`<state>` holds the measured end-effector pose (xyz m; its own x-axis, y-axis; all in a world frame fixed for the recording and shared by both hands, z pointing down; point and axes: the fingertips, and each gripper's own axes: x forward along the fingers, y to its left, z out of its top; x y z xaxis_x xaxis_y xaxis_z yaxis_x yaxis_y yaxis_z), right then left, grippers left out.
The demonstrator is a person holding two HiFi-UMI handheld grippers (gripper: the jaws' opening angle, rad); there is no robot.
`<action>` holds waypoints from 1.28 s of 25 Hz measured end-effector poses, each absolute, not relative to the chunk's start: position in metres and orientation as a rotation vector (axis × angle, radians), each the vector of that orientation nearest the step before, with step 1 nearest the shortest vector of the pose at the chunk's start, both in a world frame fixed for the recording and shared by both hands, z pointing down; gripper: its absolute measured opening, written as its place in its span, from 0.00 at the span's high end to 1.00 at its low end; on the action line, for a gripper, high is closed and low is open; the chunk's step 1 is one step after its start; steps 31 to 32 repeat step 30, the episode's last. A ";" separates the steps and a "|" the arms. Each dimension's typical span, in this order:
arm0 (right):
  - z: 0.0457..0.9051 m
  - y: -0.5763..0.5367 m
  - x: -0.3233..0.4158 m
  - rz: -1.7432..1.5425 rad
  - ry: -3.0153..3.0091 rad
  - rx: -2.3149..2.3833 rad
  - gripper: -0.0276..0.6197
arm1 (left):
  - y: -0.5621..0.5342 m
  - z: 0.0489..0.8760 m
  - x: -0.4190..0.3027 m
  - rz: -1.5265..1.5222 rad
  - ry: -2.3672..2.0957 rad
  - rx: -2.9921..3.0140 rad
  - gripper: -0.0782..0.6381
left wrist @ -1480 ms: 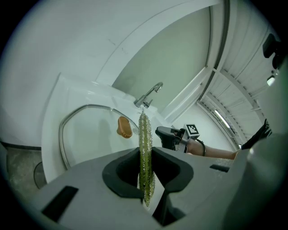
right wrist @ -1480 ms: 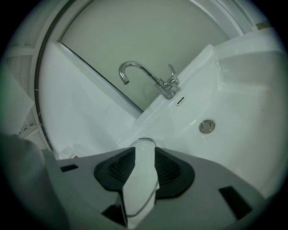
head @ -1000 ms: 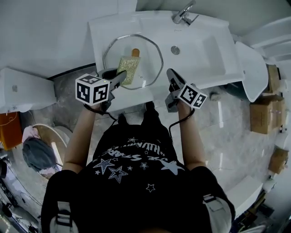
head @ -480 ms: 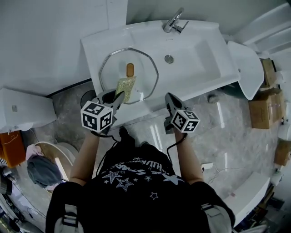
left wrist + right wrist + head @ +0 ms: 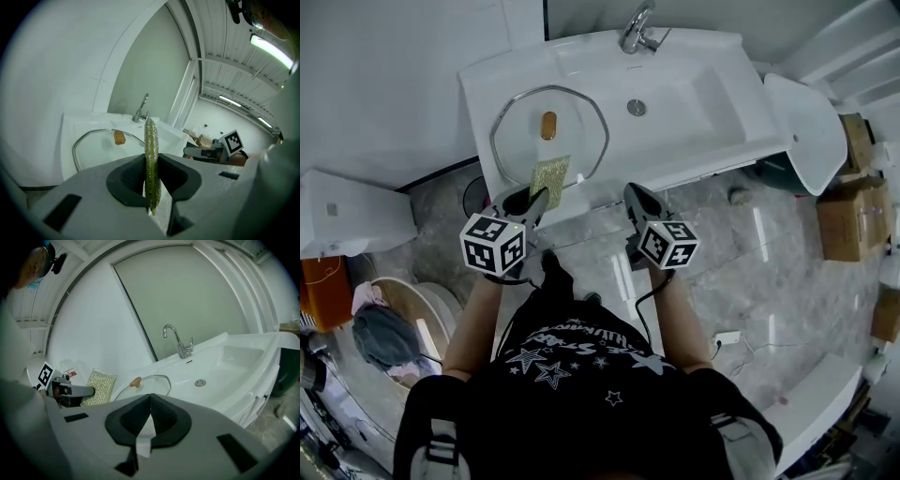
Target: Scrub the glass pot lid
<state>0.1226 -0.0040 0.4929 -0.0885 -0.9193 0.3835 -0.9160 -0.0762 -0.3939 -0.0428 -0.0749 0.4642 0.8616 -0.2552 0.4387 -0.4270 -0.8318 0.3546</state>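
- A bathroom with a grey stone-look floor (image 5: 741,253). A white washbasin (image 5: 703,141) stands against the wall.
- Nearest is a person in a black shirt (image 5: 581,375) printed with stars, both forearms reaching forward.
- The left gripper (image 5: 531,200) is at the front edge of the basin counter. Its jaws pinch a glittery yellow-green sponge (image 5: 549,174), which the left gripper view shows edge-on and upright between the pads.
- The right gripper (image 5: 635,194) hangs level with it, in front of the basin and over the floor. Its jaws are pressed together with nothing between them.
- In the head view the sponge's far end overlaps the near rim of the glass pot lid (image 5: 577,131). I cannot tell whether they touch.
- The lid lies flat on the left part of the counter, its amber knob (image 5: 548,125) facing up.
- Farther right is the bowl's drain (image 5: 636,107).
- The chrome faucet (image 5: 636,30) stands at the back edge.
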 end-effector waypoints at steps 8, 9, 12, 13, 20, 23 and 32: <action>0.480 0.055 0.125 -0.860 2.116 -2.126 0.95 | -0.023 0.451 -0.055 0.474 -0.605 2.589 0.79; 0.477 0.060 0.124 -0.850 2.119 -2.125 0.95 | -0.017 0.448 -0.057 0.471 -0.612 2.590 0.79; 0.469 0.077 0.119 -0.829 2.130 -2.116 0.95 | 0.001 0.442 -0.064 0.462 -0.631 2.596 0.79; 0.467 0.082 0.117 -0.823 2.133 -2.114 0.95 | 0.007 0.440 -0.067 0.459 -0.638 2.600 0.79; 0.454 0.118 0.099 -0.780 2.173 -2.080 0.95 | 0.042 0.427 -0.085 0.423 -0.697 2.618 0.79; 0.451 0.130 0.092 -0.769 2.193 -2.064 0.95 | 0.054 0.427 -0.092 0.410 -0.711 2.612 0.79; 0.444 0.163 0.076 -0.762 2.231 -2.034 0.95 | 0.088 0.420 -0.105 0.377 -0.754 2.606 0.79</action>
